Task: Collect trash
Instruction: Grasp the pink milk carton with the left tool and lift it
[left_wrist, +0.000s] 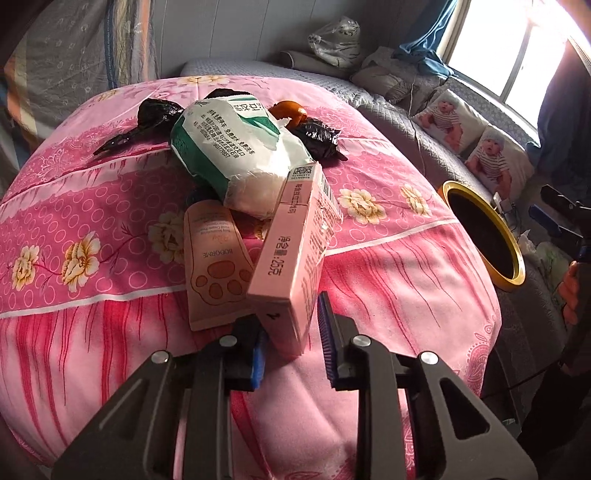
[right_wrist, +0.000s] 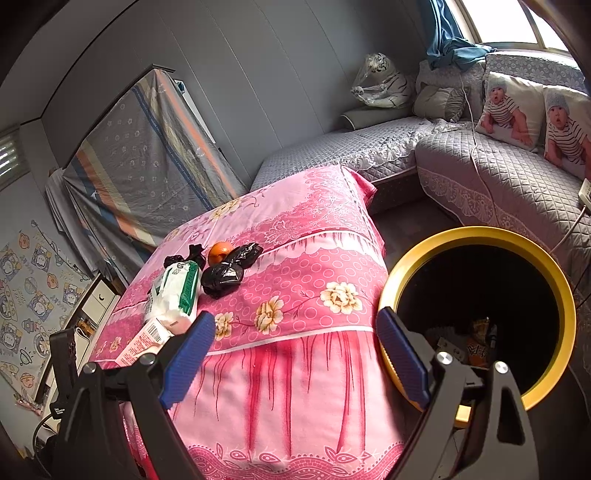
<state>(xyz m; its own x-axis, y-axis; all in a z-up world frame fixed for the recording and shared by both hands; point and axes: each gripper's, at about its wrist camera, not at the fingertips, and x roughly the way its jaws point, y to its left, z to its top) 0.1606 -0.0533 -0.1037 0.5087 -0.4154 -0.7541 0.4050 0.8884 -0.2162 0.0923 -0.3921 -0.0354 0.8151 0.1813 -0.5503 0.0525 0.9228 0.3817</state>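
A pile of trash lies on the table covered in pink floral cloth (left_wrist: 369, 258): a long pink carton (left_wrist: 291, 251), a pink paw-print tube (left_wrist: 214, 266), a white and green wipes pack (left_wrist: 240, 147), black plastic bags (left_wrist: 317, 138) and an orange peel (left_wrist: 288, 109). My left gripper (left_wrist: 291, 347) has its jaws around the near end of the pink carton, the pads close to its sides; contact is unclear. My right gripper (right_wrist: 295, 354) is open and empty, between the table and the yellow-rimmed black bin (right_wrist: 480, 236). The carton (right_wrist: 142, 343) and wipes pack (right_wrist: 173, 295) also show in the right wrist view.
The bin (left_wrist: 513, 251) stands right of the table and holds some wrappers (right_wrist: 476, 343). A grey quilted sofa (right_wrist: 498, 173) with baby-print cushions (right_wrist: 509, 107) runs behind. A covered board (right_wrist: 147, 155) leans on the wall at left.
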